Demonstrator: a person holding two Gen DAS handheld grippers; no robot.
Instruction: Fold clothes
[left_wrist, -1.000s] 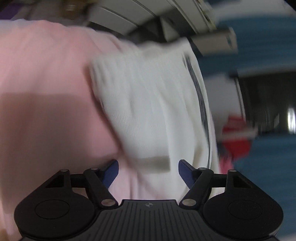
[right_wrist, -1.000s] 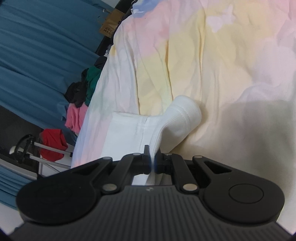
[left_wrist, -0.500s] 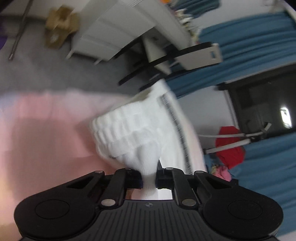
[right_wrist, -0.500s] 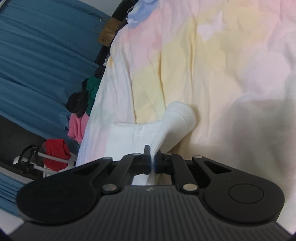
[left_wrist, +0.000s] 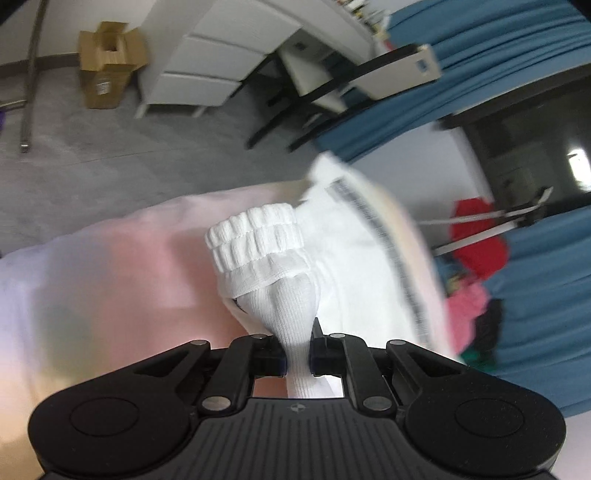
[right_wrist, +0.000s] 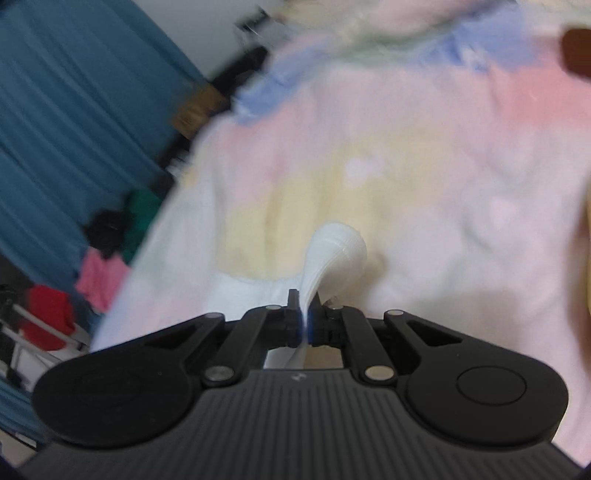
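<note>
White ribbed knit sock (left_wrist: 280, 266) is clamped in both tools: left tool (left_wrist: 297, 347) pinches it below the cuff, right tool (right_wrist: 304, 321) pinches its other end (right_wrist: 334, 254), held over pastel tie-dye bedsheet (right_wrist: 443, 166). Fold is mid-way by the look, not laid flat; white striped garment (left_wrist: 354, 258) lies beside.

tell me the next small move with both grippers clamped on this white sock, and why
Probably lift and draw the grippers apart to straighten it: the left gripper pinches the white sock below its bunched ribbed cuff, the right gripper pinches another part, and it lies crumpled on the pastel sheet.
</note>
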